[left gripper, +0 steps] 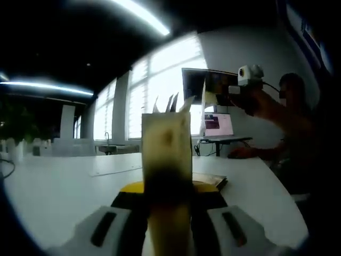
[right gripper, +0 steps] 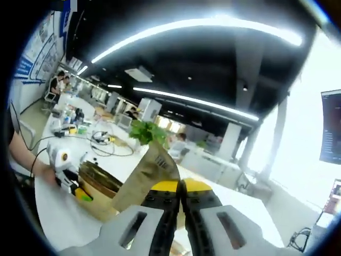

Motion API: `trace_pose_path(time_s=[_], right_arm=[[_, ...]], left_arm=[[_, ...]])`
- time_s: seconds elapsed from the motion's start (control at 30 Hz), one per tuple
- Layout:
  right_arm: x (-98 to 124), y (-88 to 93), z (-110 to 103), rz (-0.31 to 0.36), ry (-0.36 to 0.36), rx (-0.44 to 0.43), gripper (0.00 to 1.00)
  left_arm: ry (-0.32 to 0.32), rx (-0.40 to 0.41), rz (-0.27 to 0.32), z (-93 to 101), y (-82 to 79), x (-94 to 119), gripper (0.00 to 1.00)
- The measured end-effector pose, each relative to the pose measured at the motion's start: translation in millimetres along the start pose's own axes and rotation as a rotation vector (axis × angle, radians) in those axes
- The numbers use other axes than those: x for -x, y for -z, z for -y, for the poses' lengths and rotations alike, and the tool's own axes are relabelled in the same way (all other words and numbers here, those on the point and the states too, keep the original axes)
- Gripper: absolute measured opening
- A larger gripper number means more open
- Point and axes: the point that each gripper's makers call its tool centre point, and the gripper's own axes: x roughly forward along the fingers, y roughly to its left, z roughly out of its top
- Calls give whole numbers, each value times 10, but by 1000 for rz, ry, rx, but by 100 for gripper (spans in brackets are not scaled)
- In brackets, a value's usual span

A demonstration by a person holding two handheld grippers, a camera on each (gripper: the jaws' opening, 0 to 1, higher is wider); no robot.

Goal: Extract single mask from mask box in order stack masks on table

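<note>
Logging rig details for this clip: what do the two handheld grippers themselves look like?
The left gripper and right gripper match: pale grey moulded jaws with dark oblong slots, black inner faces and a yellow part behind. In the right gripper view the left gripper appears white, with yellow and green tips and a black cable.

My left gripper (left gripper: 169,213) holds the mask box (left gripper: 166,154) upright over the table (left gripper: 58,186); my right gripper (right gripper: 178,205) sits right of the box.
</note>
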Motion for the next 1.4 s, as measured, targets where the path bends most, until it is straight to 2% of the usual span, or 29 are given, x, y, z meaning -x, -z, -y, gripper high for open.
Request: trace_pose_path(time_s=[0.77,0.93,1.13,1.4], right_arm=[[-310,538,140,-120,52,-20,0],[-413,635,131,-158,52,31,0],[-526,816,222,-208,62,40,0],[-513,1080,267,-285,91,74,0]], left_arm=[[0,-3,-1,-28,10,-9,32],[-1,-3,-2,-39,16,-7,32],[-1,-3,-2,-41,19,-5,32],[-1,-2,-3,-39,33,-2,32]])
